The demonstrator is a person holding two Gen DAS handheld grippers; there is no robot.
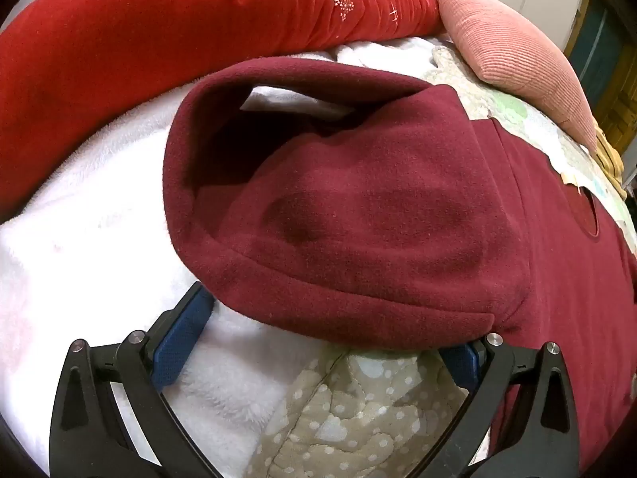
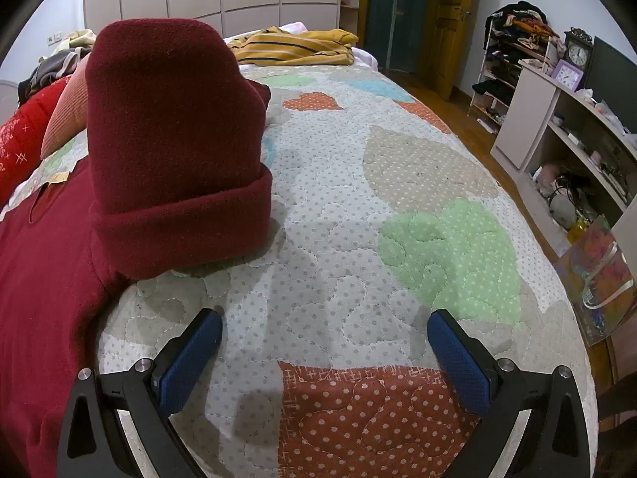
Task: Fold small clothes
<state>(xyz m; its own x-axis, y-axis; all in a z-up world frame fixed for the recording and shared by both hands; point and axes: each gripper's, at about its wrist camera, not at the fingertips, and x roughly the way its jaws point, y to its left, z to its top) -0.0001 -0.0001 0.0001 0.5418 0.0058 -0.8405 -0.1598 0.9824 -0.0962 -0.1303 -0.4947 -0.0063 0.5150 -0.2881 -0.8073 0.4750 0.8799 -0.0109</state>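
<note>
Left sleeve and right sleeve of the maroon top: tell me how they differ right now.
The left sleeve lies bent over white fleece, cuff opening gaping; the right sleeve lies on the patterned quilt, cuff closed and flat. The left sleeve's hem edge sits over the open left gripper's one finger; the right sleeve lies well beyond the open right gripper. Both are maroon fleece, unheld.

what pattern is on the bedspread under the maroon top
Quilted patchwork hearts with white polka dots on the bedspread, in green, orange, beige and blue; clearest in the right wrist view.
</note>
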